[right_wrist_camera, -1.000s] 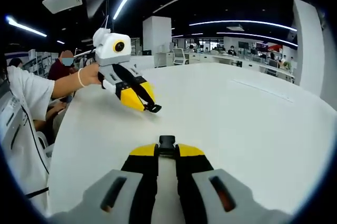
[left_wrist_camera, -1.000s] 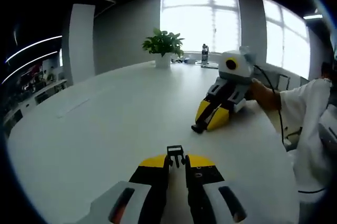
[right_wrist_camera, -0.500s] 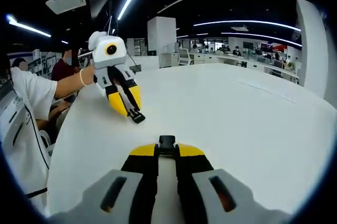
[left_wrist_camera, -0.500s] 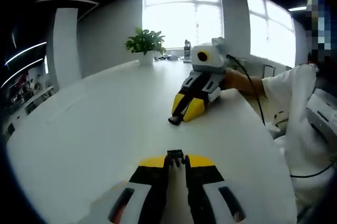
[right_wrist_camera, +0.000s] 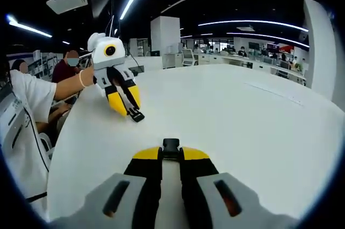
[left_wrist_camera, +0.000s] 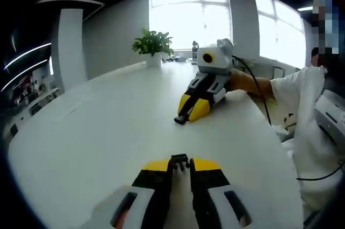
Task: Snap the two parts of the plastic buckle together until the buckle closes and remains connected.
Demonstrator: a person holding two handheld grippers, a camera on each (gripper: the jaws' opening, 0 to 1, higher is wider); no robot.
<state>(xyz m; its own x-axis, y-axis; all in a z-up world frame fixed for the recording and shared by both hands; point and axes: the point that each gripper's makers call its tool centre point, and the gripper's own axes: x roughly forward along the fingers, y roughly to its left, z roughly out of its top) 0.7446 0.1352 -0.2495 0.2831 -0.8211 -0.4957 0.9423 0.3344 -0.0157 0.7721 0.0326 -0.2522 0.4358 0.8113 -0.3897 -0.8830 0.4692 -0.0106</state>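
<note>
Above the white worktop (left_wrist_camera: pixel 97 132), each of my tongs is clamped on one black buckle half: the left tongs (left_wrist_camera: pixel 179 165) pinch the pronged part (left_wrist_camera: pixel 179 160), the right tongs (right_wrist_camera: pixel 171 151) the socket part (right_wrist_camera: pixel 171 144). The halves sit well apart, tips roughly facing across the worktop. As I judge it, mating means aligning both long axes, then closing that gap.

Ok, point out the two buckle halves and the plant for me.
Left buckle half (left_wrist_camera: pixel 180 161), left gripper view: black part sticking out past the claw tips.
Right buckle half (right_wrist_camera: pixel 171 146), right gripper view: black block at the claw tips.
Plant (left_wrist_camera: pixel 152 42), left gripper view: its leaves.
</note>
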